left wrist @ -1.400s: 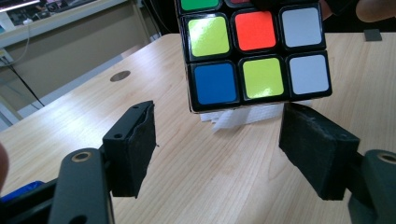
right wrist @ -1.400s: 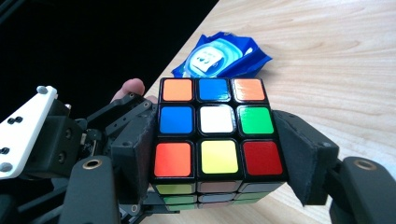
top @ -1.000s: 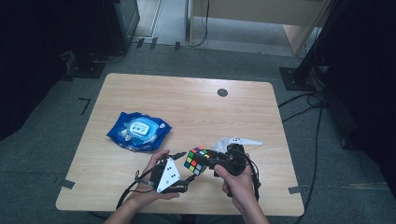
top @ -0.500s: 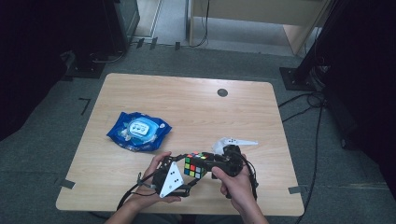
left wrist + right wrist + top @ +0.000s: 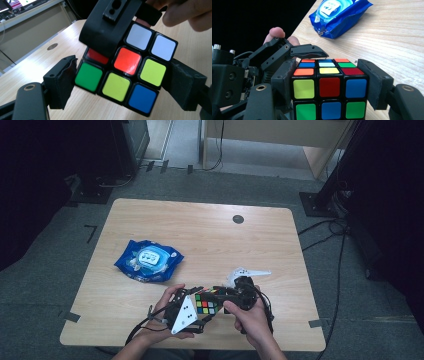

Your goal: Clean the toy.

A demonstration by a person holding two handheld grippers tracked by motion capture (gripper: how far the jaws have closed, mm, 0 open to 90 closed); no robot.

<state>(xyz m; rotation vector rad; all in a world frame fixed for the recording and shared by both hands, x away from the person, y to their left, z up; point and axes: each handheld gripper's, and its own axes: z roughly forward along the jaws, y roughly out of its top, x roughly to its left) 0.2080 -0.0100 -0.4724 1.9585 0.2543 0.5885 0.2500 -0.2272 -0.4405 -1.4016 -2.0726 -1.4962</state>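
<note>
Blue wipes packet, left of the puzzle cube and farther back on the wooden table; flip lid shut, contents hidden. Print on its label too small to read; in the right gripper view the packet is cut off at the top edge.

Left gripper, just left of the cube: in its own view the cube sits between the two black jaws. The left pad stands a sliver off the green tile; contact on the right side cannot be made out. Jaws have just been opening. The other gripper's jaw covers the cube's upper left corner there.

Cube near the table's front edge, held up between both grippers, no lettering on its tiles.

Right gripper, just right of the cube: in its own view both pads press the cube's sides, clamped. Cube's lower rows cut off at the bottom edge.

Small dark round spot, far behind the cube.
</note>
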